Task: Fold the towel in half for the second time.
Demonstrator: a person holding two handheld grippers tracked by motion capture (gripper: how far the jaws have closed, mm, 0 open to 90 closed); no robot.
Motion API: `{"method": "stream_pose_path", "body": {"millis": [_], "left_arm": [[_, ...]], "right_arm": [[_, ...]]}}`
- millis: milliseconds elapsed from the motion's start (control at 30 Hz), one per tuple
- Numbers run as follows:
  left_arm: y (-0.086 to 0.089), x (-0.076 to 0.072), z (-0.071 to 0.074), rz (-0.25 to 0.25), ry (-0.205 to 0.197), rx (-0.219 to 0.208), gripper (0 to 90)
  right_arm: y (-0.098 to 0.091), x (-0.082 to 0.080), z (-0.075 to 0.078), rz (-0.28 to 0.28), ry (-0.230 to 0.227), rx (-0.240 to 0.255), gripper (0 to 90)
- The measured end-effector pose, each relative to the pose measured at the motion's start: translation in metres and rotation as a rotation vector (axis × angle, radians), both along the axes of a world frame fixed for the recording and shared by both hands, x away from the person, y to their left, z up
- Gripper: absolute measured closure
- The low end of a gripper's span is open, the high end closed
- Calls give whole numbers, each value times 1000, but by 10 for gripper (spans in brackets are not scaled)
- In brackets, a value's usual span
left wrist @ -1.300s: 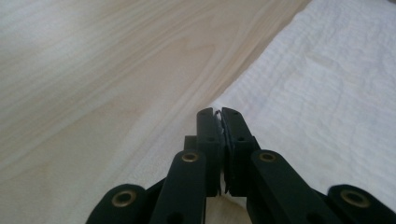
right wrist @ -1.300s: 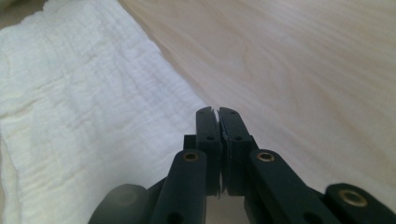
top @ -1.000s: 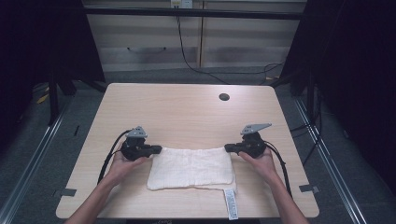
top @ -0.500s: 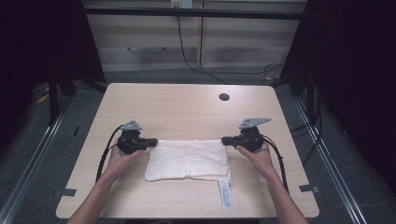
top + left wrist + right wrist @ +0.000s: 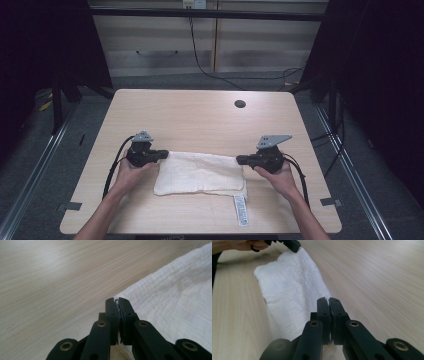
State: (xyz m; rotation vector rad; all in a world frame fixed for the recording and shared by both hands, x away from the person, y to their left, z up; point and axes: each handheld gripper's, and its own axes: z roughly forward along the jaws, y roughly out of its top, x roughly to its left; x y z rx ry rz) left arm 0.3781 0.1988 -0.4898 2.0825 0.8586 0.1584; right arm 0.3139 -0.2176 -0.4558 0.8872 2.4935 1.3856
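Note:
A white towel (image 5: 200, 174) lies folded flat on the wooden table (image 5: 200, 120), with a white label (image 5: 241, 210) trailing from its near right corner. My left gripper (image 5: 164, 154) is shut on the towel's far left corner. In the left gripper view a sliver of white cloth is pinched between the tips (image 5: 117, 302), and the towel (image 5: 175, 295) spreads away to the right. My right gripper (image 5: 240, 160) is shut on the far right corner. In the right gripper view, the towel (image 5: 289, 287) runs from the closed tips (image 5: 328, 301) to the other gripper (image 5: 292, 243).
A dark round cable hole (image 5: 240, 104) sits in the table's far right part. Black cables (image 5: 112, 172) trail from both grippers toward the front edge. Beyond the table stand a cabinet (image 5: 200, 45) and floor cables. Bare tabletop stretches behind the towel.
The towel and both grippers shifted a little away from the front edge, the label following. Since then the right gripper has come slightly back toward the person.

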Motion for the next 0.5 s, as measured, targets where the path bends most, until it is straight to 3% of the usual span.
{"method": "stream_pose_path", "body": {"millis": [500], "left_arm": [[-4, -4, -1, 23, -13, 9, 873]], "right_arm": [[14, -40, -3, 121, 7, -31, 879]]}}
